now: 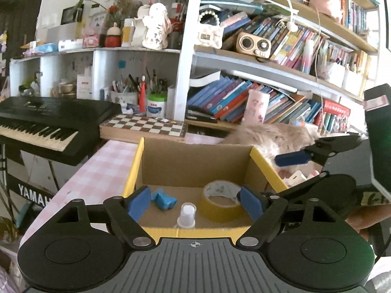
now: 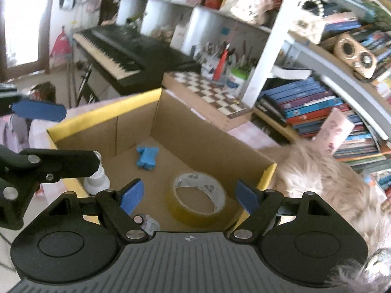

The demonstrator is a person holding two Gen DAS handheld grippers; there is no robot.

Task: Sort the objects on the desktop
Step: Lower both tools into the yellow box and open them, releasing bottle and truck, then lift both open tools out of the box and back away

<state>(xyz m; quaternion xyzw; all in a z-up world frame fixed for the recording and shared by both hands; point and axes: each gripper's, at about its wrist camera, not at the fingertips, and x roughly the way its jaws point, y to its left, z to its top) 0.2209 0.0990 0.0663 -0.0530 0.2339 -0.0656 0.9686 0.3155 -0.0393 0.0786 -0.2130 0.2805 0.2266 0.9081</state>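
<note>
Though flat, tape roll (image 2: 198,196) hole-up.

Box (image 1: 195,163) open above (tape roll (image 1: 221,201), bottle (image 1: 187,216) crowd floor)

L wrist cam sits low behind the left gripper (image 1: 194,202), looking fwd and slightly down over the near rim of the cardboard box (image 1: 195,163), close in; beyond it the keyboard (image 1: 46,122), chessboard (image 1: 144,125) and bookshelf (image 1: 268,85) fill the bkgd. R wrist cam rides behind the right gripper (image 2: 189,196), higher and off to the box's right side, tilted steeper down into the cardboard box (image 2: 171,127), also close. Both views share the box interior w/ tape roll (image 1: 221,201) (image 2: 198,195) and blue piece (image 1: 162,199) (image 2: 146,158), plus keyboard (image 2: 122,53), chessboard (image 2: 210,90), bookshelf (image 2: 317,102). Each cam catches the other gripper at frame edge: right gripper (image 1: 315,155), left gripper (image 2: 36,134).
</note>
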